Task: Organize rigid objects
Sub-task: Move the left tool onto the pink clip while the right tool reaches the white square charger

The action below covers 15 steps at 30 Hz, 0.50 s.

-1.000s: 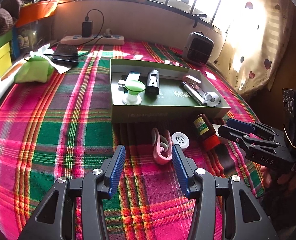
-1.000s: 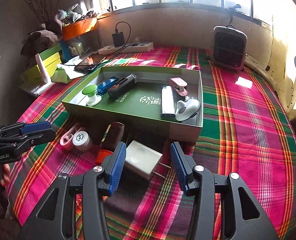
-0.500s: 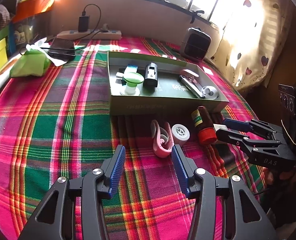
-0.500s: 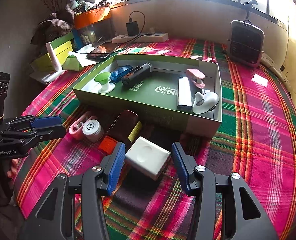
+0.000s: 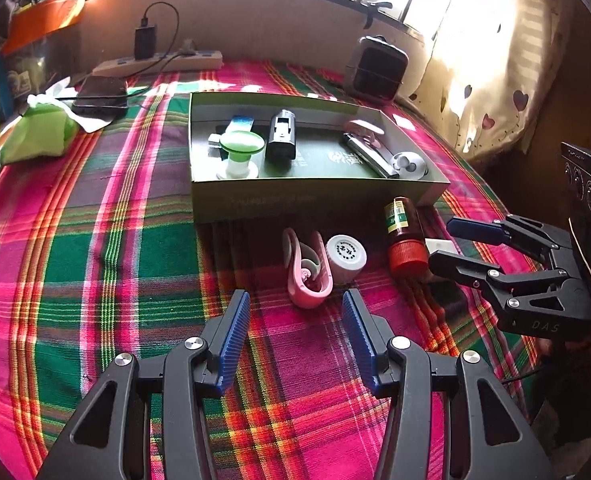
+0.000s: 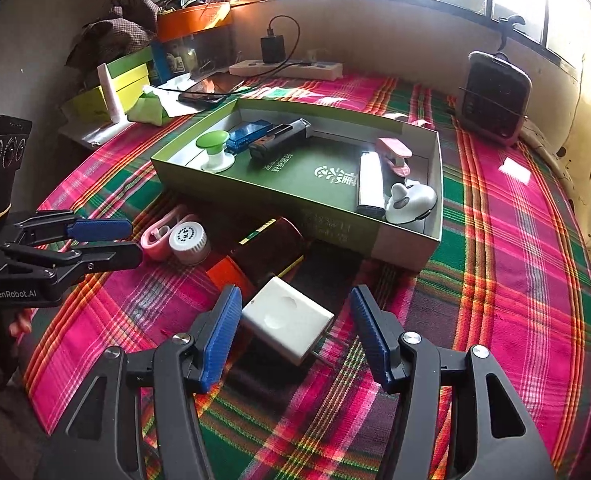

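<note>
A green box [image 5: 315, 198] [image 6: 335, 220] on the plaid cloth holds several small items. In front of it lie a pink clip [image 5: 307, 276] [image 6: 157, 234], a white round jar [image 5: 345, 256] [image 6: 189, 240], a brown bottle with a red cap [image 5: 405, 230] [image 6: 263, 250] and a white charger plug [image 6: 289, 322] [image 5: 439, 246]. My left gripper [image 5: 297, 336] [image 6: 131, 240] is open and empty, just short of the pink clip. My right gripper [image 6: 295, 328] [image 5: 441, 242] is open, with the white plug between its fingers.
A small heater [image 6: 495, 96] [image 5: 375, 66] stands at the back right. A power strip with a black adapter [image 5: 159, 62] [image 6: 287, 66], a phone [image 5: 101, 94], a green tissue pack [image 5: 39, 132] and stacked boxes [image 6: 127, 80] sit at the back left.
My right gripper has moved forward, and the white plug now sits between its fingers. My left gripper has crept closer to the pink clip. Both stay open.
</note>
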Available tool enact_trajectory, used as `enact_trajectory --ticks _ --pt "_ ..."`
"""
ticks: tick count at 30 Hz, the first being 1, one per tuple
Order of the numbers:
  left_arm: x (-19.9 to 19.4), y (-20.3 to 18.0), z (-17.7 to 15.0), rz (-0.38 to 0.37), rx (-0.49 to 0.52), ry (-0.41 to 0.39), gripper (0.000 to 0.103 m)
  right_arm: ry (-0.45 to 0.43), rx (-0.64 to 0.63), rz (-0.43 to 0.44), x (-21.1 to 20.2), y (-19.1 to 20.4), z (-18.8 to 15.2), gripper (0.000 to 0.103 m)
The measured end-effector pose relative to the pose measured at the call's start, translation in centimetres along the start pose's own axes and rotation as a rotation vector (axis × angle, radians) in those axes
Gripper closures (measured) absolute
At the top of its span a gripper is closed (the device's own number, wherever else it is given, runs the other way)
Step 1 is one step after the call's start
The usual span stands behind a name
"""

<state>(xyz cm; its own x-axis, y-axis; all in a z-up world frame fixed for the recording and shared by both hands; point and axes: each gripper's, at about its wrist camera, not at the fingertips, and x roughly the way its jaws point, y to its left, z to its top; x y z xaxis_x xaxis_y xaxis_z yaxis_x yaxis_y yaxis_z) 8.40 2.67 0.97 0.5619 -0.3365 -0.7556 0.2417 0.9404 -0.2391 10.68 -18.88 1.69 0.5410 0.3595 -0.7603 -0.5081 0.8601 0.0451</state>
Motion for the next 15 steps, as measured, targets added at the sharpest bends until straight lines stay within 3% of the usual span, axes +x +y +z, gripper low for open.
enact_trajectory --ticks 15 --pt "1.0 -0.9 0.8 0.047 0.028 0.005 0.055 0.061 -0.084 0.015 1.5 0.3 -0.7 0.045"
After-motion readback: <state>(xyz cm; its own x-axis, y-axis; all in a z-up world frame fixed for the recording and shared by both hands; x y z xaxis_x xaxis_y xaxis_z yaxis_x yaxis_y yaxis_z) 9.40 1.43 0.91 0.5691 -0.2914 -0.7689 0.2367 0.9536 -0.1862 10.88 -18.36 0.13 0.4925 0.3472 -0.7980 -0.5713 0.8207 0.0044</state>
